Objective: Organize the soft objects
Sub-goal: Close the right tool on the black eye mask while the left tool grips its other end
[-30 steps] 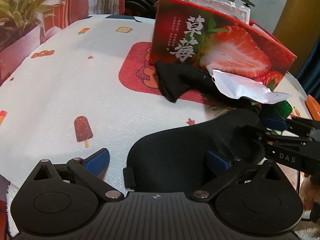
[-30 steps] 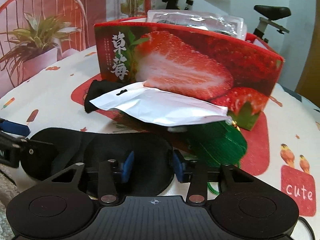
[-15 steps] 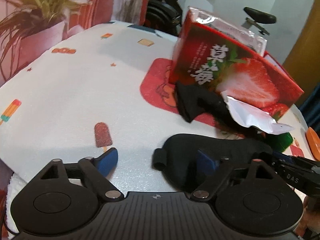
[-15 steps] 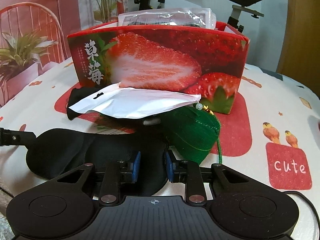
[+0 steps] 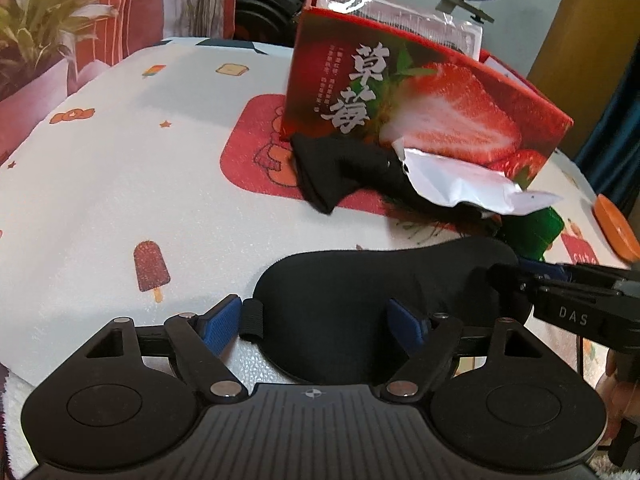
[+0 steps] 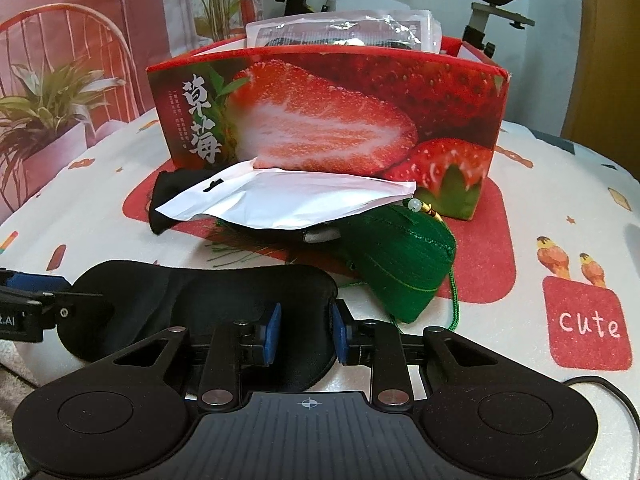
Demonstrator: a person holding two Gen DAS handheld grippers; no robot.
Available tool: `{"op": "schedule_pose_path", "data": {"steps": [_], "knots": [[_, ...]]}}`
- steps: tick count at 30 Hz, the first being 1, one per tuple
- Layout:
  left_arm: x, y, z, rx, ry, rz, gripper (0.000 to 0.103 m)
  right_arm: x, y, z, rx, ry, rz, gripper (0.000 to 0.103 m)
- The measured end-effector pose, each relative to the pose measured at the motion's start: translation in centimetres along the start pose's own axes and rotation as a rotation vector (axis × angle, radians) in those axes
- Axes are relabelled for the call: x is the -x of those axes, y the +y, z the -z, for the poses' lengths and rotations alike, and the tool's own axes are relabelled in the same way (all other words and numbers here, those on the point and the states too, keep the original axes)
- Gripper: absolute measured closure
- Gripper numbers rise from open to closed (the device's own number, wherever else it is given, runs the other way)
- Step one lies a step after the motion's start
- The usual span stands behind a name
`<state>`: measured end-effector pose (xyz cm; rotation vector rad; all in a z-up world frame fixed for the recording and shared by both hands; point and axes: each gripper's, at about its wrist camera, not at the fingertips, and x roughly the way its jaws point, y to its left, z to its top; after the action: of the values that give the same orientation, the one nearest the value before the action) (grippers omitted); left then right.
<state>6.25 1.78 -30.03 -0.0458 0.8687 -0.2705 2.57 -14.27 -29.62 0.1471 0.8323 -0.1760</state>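
A black sleep mask (image 5: 360,280) lies on the patterned tablecloth (image 5: 120,184) near the front edge; it also shows in the right wrist view (image 6: 208,292). My left gripper (image 5: 312,324) is open, its jaws wide around the mask's left end. My right gripper (image 6: 305,330) is shut on the mask's right end. Behind lie a black cloth (image 5: 336,172), a white foil pouch (image 6: 280,200) and a green woven pouch (image 6: 400,252), all in front of the strawberry box (image 6: 328,120).
The strawberry box holds clear plastic packets (image 6: 344,32). An orange dish (image 5: 616,224) sits at the table's right edge. A potted plant (image 6: 44,112) and an exercise bike (image 6: 492,4) stand behind the table. A white towel (image 5: 16,416) hangs at the front left.
The left gripper drew back and up, then came forward again over the mask's left end. The right gripper's jaws narrowed onto the mask's right end and shifted slightly.
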Motion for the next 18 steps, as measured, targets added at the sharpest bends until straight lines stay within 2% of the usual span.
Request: {"op": "schedule_pose_path", "data": {"steps": [5, 18], "knots": [[-0.19, -0.36, 0.15, -0.023, 0.022, -0.040, 0.015, -0.04, -0.02, -0.01, 0.002, 0.001, 0.001, 0.078], [-0.41, -1.02, 0.15, -0.072, 0.037, -0.065, 0.014, 0.20, 0.08, 0.03, -0.023, 0.019, -0.037, 0.077]]}}
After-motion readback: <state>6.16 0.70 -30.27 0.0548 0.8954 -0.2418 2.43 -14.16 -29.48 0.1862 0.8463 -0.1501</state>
